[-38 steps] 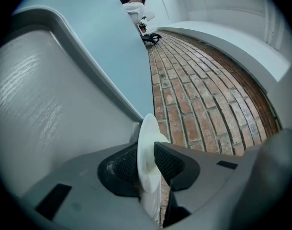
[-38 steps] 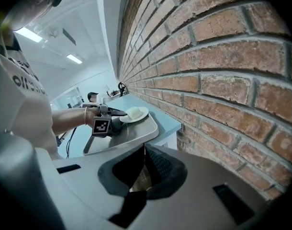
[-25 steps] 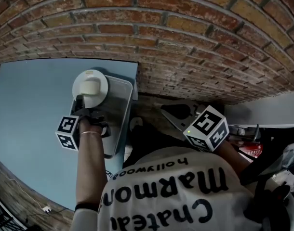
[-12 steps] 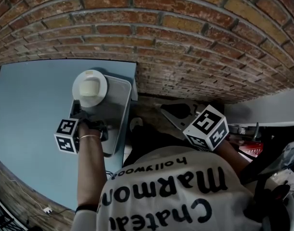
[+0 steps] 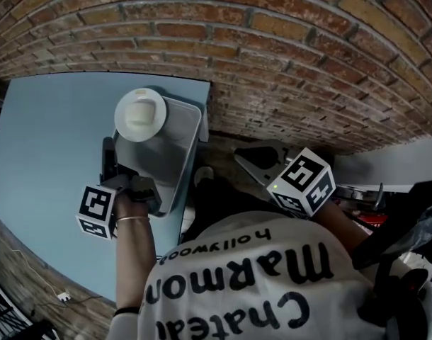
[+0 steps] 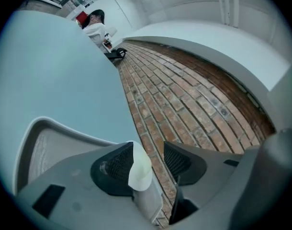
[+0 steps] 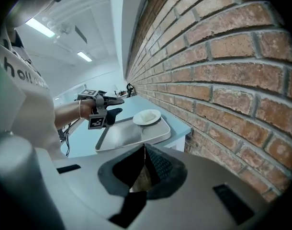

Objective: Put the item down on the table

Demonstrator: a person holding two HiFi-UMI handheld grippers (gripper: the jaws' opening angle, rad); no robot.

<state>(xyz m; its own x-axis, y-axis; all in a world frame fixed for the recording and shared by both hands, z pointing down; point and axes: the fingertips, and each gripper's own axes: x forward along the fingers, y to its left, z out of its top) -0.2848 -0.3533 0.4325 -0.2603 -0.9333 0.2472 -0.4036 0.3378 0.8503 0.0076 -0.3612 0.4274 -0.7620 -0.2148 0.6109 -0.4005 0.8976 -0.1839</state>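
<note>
Left gripper [image 5: 111,158] has backed off the plate [image 5: 140,115] since a second ago, jaws wide, holding nothing | plate sits free on tray [image 5: 179,163], table [image 5: 46,140] corner by brick wall | right gripper [image 7: 142,164] pinched closed, empty, idle | I judge put-down done.

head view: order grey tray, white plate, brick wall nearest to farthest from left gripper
1. Grey plastic tray, right beside the left gripper.
2. Round white plate, ahead at the tray's far end.
3. Red brick wall, farthest, off right.
</note>
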